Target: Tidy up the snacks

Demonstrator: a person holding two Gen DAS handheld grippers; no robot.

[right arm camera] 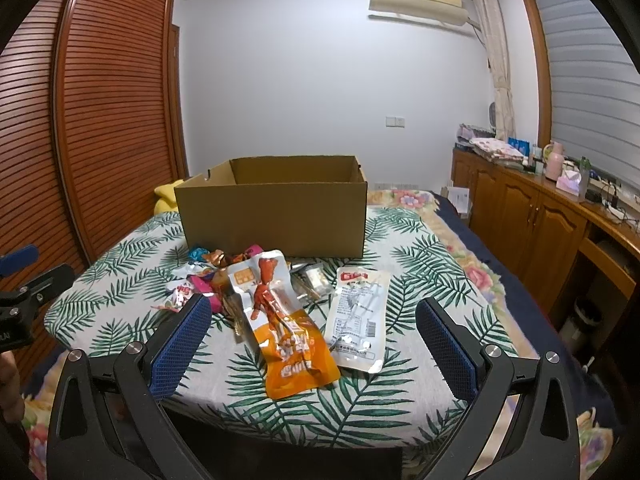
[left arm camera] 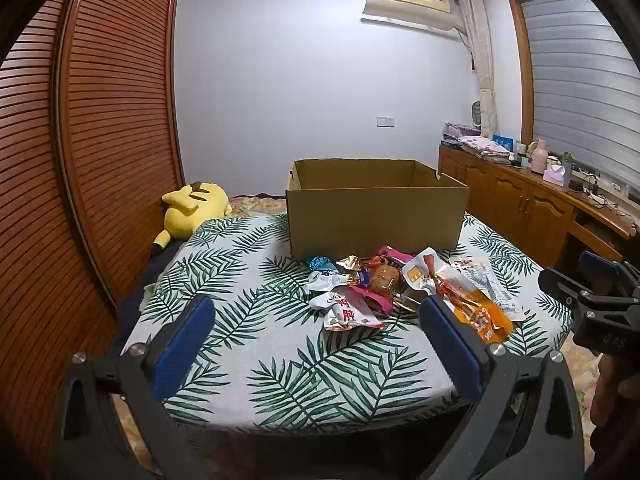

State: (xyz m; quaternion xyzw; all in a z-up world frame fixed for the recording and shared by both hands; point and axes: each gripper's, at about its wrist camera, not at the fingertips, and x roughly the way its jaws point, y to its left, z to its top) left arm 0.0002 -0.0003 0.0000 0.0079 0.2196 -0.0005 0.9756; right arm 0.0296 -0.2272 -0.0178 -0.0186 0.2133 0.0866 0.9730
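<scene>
We cannot see the floor of the cardboard box from either camera; only its upper inner walls show, so its contents cannot be determined. The box stands open-topped on the leaf-print cloth, just behind the pile of snacks. Several small packets in that pile overlap, and their labels are too small to read. The orange packet lies nearest the front edge, with the white packet just beside it on the right; a clear packet lies partly under both. We hold the left gripper wide, with nothing between its blue pads; its right pad covers part of the orange packet in the left wrist view. We hold the right gripper equally wide and empty, above the front of the cloth. A yellow plush toy lies left of the box, mostly hidden behind it in the right wrist view.
</scene>
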